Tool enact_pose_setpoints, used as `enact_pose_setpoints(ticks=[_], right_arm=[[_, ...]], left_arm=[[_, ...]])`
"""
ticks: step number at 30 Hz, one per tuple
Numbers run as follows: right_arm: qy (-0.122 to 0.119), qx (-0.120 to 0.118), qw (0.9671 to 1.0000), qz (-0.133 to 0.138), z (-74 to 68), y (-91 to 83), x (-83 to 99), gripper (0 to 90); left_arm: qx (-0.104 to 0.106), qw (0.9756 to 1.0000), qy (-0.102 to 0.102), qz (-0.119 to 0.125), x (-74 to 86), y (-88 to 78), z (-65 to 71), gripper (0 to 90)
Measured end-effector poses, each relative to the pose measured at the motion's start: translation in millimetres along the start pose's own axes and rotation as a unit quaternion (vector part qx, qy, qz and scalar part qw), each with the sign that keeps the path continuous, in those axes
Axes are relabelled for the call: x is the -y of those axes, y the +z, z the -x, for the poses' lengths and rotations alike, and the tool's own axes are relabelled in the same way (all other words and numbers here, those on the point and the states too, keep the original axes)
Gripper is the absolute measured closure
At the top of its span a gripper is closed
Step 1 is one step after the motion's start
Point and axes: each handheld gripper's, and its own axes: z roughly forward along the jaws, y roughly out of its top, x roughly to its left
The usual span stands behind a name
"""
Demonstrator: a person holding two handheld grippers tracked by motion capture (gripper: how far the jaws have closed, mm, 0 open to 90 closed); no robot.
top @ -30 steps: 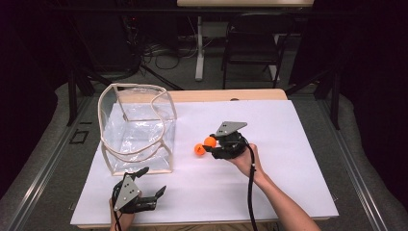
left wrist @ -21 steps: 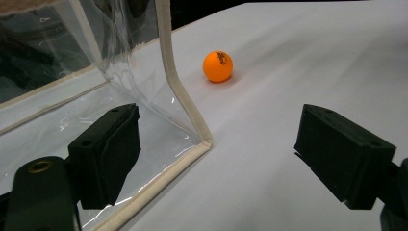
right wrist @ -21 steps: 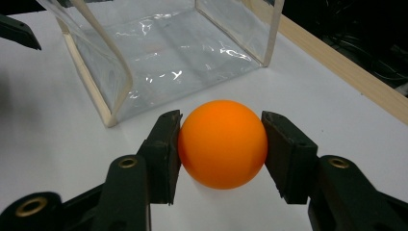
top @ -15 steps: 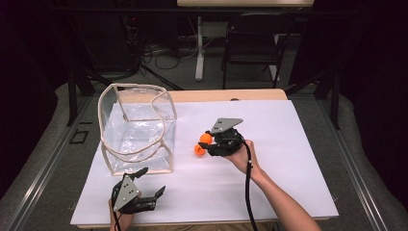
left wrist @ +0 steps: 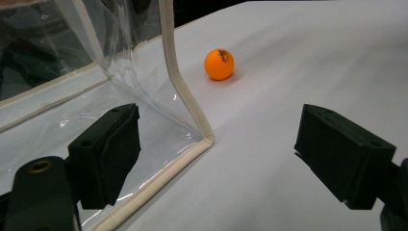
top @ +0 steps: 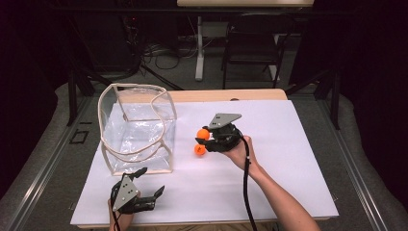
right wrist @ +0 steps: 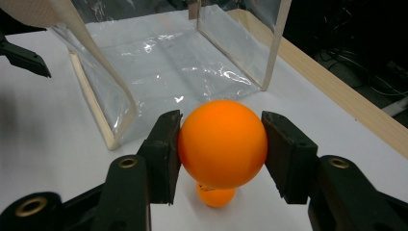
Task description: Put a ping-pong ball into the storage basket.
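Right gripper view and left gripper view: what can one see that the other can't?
The right gripper view alone has an orange ball squeezed between its own two black jaws, lifted off the table, plus the table's wooden edge. The left gripper view alone has its own jaws wide apart with nothing between them, near the corner seam of the bag. Both share the clear plastic bag and a second orange ball lying on the white table.

A lab or studio recording space. A white-covered table point(top: 288, 159) stands among dark curtains, with tangled floor cables point(top: 159, 50) at 11 o'clock, a black chair point(top: 250, 50) at 12 o'clock.
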Motion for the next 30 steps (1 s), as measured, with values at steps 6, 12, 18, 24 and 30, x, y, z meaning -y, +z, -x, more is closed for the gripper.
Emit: enact_pose_setpoints(ticks=[6, 12, 18, 24, 30], right_arm=[[0.006, -0.003, 0.9999, 0.009, -0.7, -0.8, -8.7, 50.6], [0.002, -0.003, 0.9999, 0.013, -4.1, -0.5, -14.3, 50.6], [-0.004, -0.006, 0.9999, 0.014, -8.4, 0.7, -20.4, 50.6], [-0.009, -0.011, 0.9997, 0.017, -10.4, 1.5, -28.3, 50.6], [-0.016, -0.015, 0.9995, 0.022, -13.7, 1.6, -36.6, 50.6]], left_arm=[[0.004, 1.0000, 0.001, 0.000, -0.3, 1.8, -0.1, 15.7], [0.006, 1.0000, 0.004, 0.002, -1.5, 1.9, 0.4, 15.7], [0.005, 1.0000, 0.002, 0.003, -1.3, 1.2, 1.6, 15.7], [0.004, 1.0000, 0.003, 0.004, -1.0, 0.1, 1.3, 15.7], [0.002, 1.0000, 0.001, 0.007, -1.1, -0.5, 1.0, 15.7]])
